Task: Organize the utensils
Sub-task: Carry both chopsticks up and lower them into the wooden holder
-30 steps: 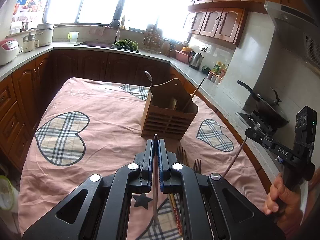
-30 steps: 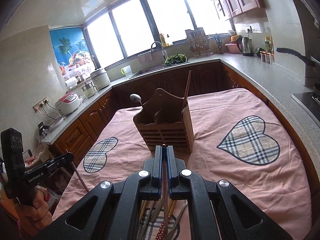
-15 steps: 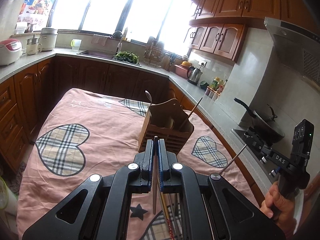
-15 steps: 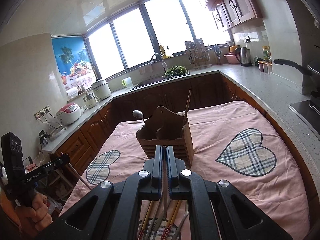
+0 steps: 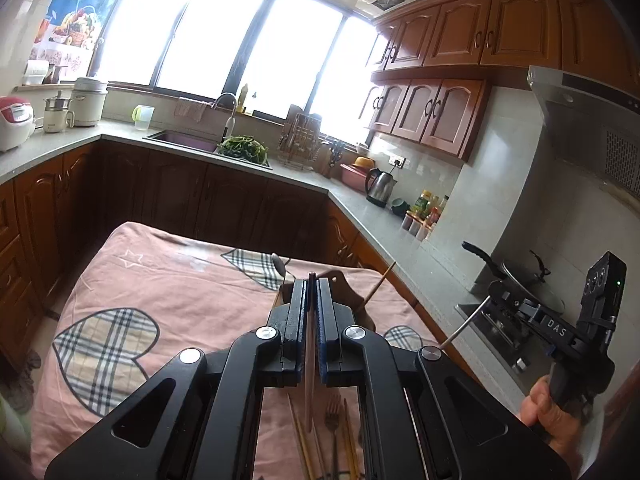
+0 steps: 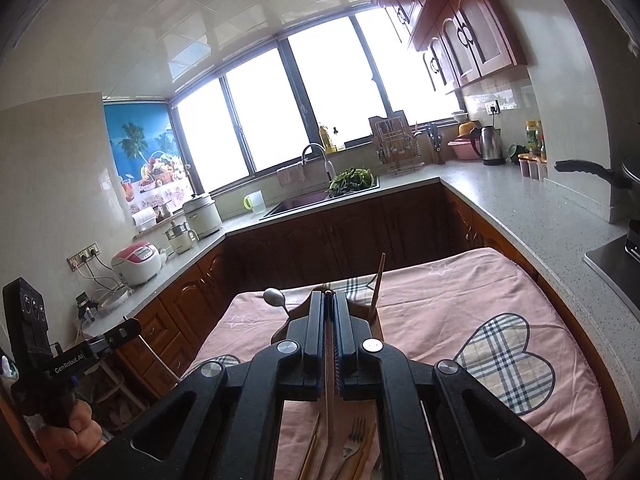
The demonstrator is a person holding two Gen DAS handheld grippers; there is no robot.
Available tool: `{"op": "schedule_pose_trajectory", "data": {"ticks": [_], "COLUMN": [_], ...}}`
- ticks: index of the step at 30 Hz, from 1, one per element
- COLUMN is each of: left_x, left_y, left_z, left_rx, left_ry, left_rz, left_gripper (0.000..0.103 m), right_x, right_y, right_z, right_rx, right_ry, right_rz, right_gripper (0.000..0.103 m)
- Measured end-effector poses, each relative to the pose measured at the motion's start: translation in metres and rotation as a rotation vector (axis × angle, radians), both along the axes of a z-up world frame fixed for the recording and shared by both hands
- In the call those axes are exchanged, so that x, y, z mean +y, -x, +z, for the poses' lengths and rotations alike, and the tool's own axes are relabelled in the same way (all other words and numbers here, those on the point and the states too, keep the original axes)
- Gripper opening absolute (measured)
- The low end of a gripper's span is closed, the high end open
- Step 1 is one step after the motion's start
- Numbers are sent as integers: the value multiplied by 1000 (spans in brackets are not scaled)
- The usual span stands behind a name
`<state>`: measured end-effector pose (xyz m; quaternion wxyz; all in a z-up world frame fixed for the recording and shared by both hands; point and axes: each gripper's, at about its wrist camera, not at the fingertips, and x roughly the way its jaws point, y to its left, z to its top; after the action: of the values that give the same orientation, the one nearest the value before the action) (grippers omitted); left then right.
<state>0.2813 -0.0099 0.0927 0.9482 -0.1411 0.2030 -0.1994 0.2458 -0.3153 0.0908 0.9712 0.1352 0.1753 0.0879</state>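
Right now both my grippers are up high over the desk w/ the pink cloth (image 5: 168, 280). My left gripper (image 5: 311, 280) is pinched tight on one thin chopstick (image 5: 308, 384), and my right gripper (image 6: 328, 294) is pinched on another stick (image 6: 329, 408). Both sticks hang down thru the fingers. They look light, stiff and smooth, so I think they could slip or swing; best to hold near the middle, not the tip. Far ahead sits the brown wood holder (image 6: 298, 314), mostly hidden behind the fingers, w/ a round spoon (image 6: 273, 297) and a stick (image 6: 378, 284) poking out. More chopsticks and a shiny metal fork (image 6: 354, 438) lie near me.
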Motion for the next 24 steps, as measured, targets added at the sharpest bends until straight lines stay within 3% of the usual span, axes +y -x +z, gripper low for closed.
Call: {"op": "schedule_pose_trajectory", "data": {"ticks": [7, 13, 18, 24], "left_x": [-10, -16, -26, -39], "left_y": [-43, -87, -117, -140], "left_z": [28, 32, 3, -45], "left_rx": [-73, -99, -67, -12], "left_ry": [19, 43, 30, -11], "left_rz": [32, 74, 100, 111], "left_gripper": [4, 4, 4, 4], "right_x": [-13, -21, -19, -15], "right_y": [-43, -79, -106, -130], "right_z": [22, 29, 9, -37], "right_rx": [-61, -91, -63, 25], "right_ry": [-15, -17, -15, -11], "right_rz": [-46, -79, -83, -76], "right_gripper": [4, 4, 4, 4]}}
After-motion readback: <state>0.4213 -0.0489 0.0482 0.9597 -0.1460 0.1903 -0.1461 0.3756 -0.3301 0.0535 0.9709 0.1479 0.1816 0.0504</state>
